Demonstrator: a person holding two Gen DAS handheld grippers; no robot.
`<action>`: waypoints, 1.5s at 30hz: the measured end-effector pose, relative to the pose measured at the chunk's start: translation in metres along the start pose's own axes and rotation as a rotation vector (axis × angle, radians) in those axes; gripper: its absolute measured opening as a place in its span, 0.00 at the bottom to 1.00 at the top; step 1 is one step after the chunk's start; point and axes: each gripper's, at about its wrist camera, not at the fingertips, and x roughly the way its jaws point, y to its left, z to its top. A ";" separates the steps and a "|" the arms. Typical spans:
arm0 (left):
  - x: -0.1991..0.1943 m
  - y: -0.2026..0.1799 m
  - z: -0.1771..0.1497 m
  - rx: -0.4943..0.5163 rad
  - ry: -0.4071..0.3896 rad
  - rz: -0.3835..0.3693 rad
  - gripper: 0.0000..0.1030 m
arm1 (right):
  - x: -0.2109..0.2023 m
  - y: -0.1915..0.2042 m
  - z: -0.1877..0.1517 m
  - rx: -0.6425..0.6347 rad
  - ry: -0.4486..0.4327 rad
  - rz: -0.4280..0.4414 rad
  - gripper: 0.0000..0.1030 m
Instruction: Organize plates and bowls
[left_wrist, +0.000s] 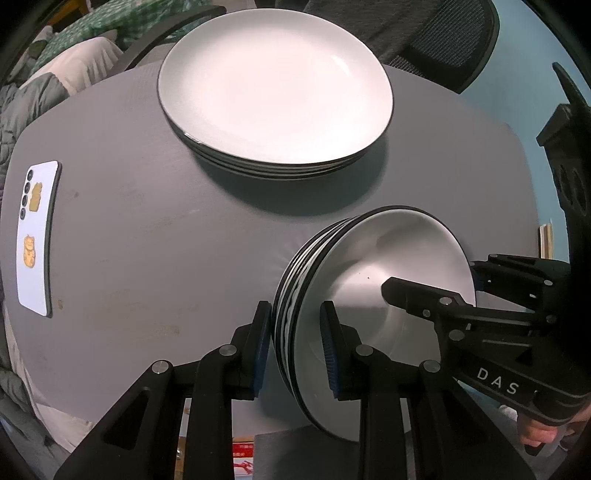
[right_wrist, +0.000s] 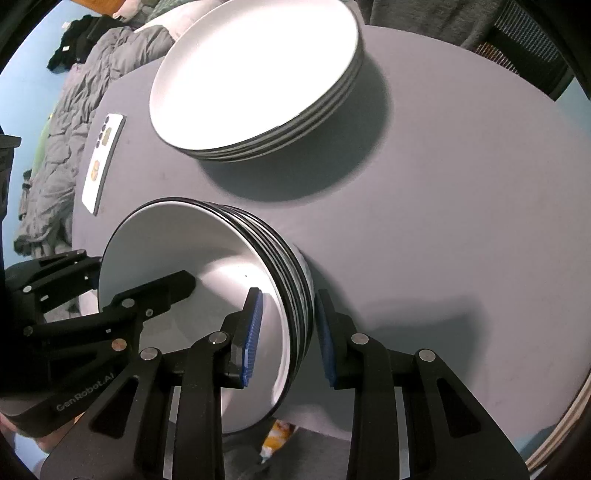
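Both grippers (left_wrist: 295, 347) (right_wrist: 284, 332) are black, silver-riveted, with ribbed blue jaw pads.

Lettering on the two grippers

In the left wrist view we read "DAS" in pale capitals on the black body of the right gripper (left_wrist: 476, 273). In the right wrist view we read "GenRobot.AI" on the body of the left gripper (right_wrist: 99, 275). We can read nothing else.

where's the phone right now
The phone lies face down near the table's left edge in the left wrist view, left of the stack of plates. In the right wrist view it lies beside that stack, toward the grey jacket.
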 end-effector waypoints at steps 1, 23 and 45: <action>0.003 -0.002 0.003 0.009 0.003 -0.002 0.25 | 0.001 0.003 -0.001 0.005 -0.004 -0.002 0.28; 0.016 -0.003 0.016 0.071 0.057 -0.092 0.34 | -0.002 -0.002 -0.034 0.220 -0.065 0.043 0.28; 0.004 0.024 0.006 0.000 0.052 -0.112 0.33 | -0.005 -0.009 -0.033 0.222 -0.069 0.062 0.20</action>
